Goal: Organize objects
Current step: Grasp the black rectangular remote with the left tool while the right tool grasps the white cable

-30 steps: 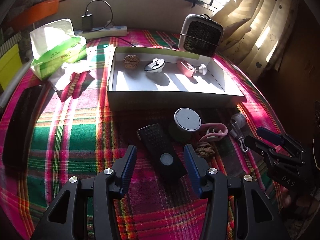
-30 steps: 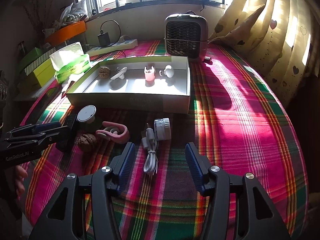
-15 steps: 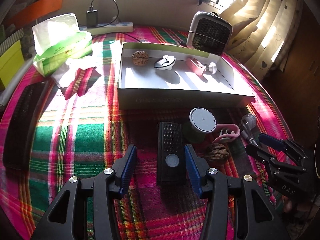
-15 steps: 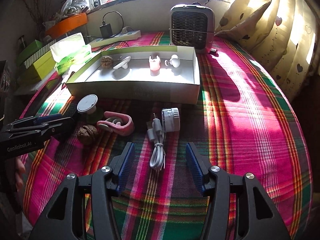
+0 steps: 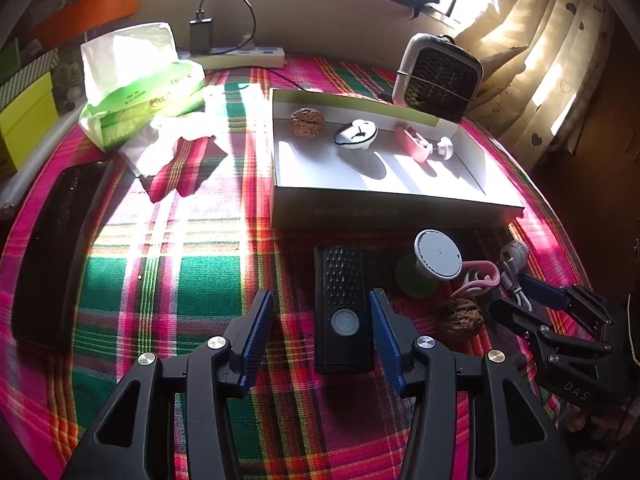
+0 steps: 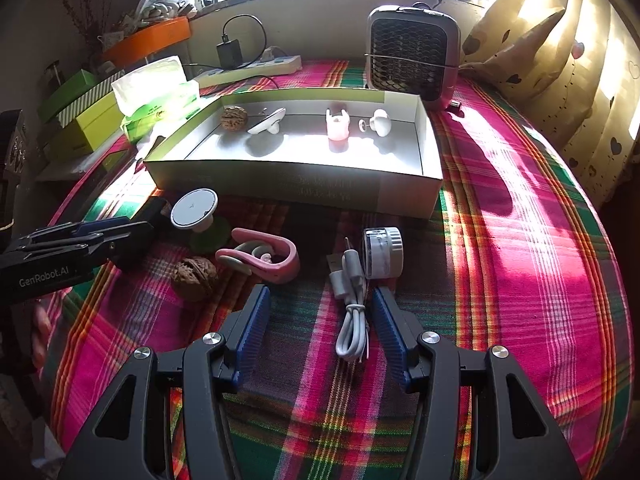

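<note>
nearest, the left gripper (image 5: 322,334) stands spread with a black remote (image 5: 343,308) between its fingers, long axis running near-to-far. the right gripper (image 6: 318,330), also spread, straddles a white cable (image 6: 352,320). farther off waits the shallow box (image 5: 384,210).

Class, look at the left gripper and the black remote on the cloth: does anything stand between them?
Nothing visible does. The black remote lies flat between the open fingers of the left gripper, with bare plaid cloth around it.

I can't read the print on the box (image 5: 394,211) wall beyond my left jaws; the cable's (image 6: 352,330) near end hides behind my right jaws.
</note>
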Tool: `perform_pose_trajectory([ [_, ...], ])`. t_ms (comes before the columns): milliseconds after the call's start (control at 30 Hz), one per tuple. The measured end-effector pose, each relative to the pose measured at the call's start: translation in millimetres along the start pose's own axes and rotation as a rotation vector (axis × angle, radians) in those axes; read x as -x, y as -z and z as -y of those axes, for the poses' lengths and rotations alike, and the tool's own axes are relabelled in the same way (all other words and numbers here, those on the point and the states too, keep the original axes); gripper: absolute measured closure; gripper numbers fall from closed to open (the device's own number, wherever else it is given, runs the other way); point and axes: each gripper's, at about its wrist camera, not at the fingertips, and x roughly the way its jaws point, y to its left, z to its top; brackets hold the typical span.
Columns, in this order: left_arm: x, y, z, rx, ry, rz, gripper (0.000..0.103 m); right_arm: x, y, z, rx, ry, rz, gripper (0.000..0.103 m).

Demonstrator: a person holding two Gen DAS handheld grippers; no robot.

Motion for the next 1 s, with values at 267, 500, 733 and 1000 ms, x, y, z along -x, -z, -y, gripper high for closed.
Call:
perform_pose_trajectory([
  [267, -1.9, 0.7, 5.3, -0.036, -0.033, 0.014, 0.056, -2.1, -2.7, -5.1, 0.016, -0.004, -0.001, 0.064],
  [500, -4.4, 0.1, 7.3, -0.049, -0.051, 0.021, 0.056, -7.3, -8.2, -7.0, 0.033, 0.023, -0.007, 0.065],
  [733, -4.9, -0.3, 7.3, -0.028, -0.061, 0.027, 0.056, -7.7, -8.7, -4.4, 0.036, 0.049, -0.007, 0.078],
  [1000, -5.2, 0.5, 9.5, -0.037, -0.084, 0.028, 0.057, -7.0, -8.3, -2.5, 0.033, 0.045, -0.006, 0.084],
])
